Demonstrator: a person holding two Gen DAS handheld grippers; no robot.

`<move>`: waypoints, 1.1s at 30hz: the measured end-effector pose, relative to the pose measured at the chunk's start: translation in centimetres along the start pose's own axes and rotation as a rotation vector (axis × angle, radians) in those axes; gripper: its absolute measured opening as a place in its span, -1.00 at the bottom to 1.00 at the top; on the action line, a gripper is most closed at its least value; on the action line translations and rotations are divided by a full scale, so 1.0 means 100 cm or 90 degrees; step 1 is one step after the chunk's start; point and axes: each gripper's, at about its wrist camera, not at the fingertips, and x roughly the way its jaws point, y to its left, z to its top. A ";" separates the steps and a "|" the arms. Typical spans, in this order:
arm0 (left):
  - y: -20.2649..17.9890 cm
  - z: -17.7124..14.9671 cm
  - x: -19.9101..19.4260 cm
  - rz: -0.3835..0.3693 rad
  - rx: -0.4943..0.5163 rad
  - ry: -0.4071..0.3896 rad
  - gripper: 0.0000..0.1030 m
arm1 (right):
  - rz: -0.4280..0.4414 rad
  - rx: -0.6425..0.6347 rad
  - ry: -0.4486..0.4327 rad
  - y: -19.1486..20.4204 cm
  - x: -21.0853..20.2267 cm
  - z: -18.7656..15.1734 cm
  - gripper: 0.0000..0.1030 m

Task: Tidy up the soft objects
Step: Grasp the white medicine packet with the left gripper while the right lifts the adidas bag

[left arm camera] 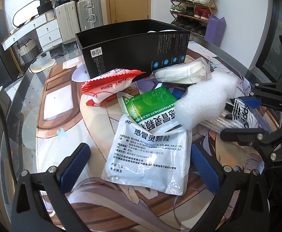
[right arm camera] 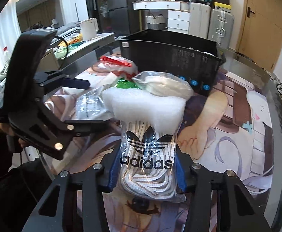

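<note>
The left tongs [left arm camera: 141, 166] hang spread wide above the near part of the bench [left arm camera: 50, 119], their blue pads either side of a white medicine sachet [left arm camera: 148, 154] printed in black text, touching nothing. The sachet lies flat on the illustrated mat that covers the bench.

Working left to right across the pile: a red-and-white tissue pack [left arm camera: 106, 85] lies just in front of the black box [left arm camera: 133, 46], which stands open-topped toward the far edge. Right of the tissue pack a green medicine packet [left arm camera: 152, 102] rests partly over the white sachet's far end. Behind it, a clear bag of white cloth [left arm camera: 183, 73] leans against the box front. A lump of white foam [left arm camera: 204, 100] sits to the right of the green packet, overlapping the far end of the adidas bag [right arm camera: 148, 154].

The right tongs [right arm camera: 146, 170] are clamped on that adidas bag, a clear plastic pouch holding folded white striped fabric; the blue pads press its sides and the plastic bulges between them. The bag sits at the right side of the pile, its far end under the foam.
</note>
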 end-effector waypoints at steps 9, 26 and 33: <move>0.000 0.000 0.000 0.000 0.000 0.000 1.00 | -0.016 0.008 -0.034 -0.004 -0.017 0.005 -0.07; 0.000 0.001 0.000 0.000 0.000 0.000 1.00 | 0.015 0.006 -0.111 -0.001 -0.061 0.016 -0.07; -0.002 -0.002 -0.004 -0.009 0.010 -0.009 0.84 | 0.008 0.027 -0.075 -0.009 -0.044 0.012 -0.07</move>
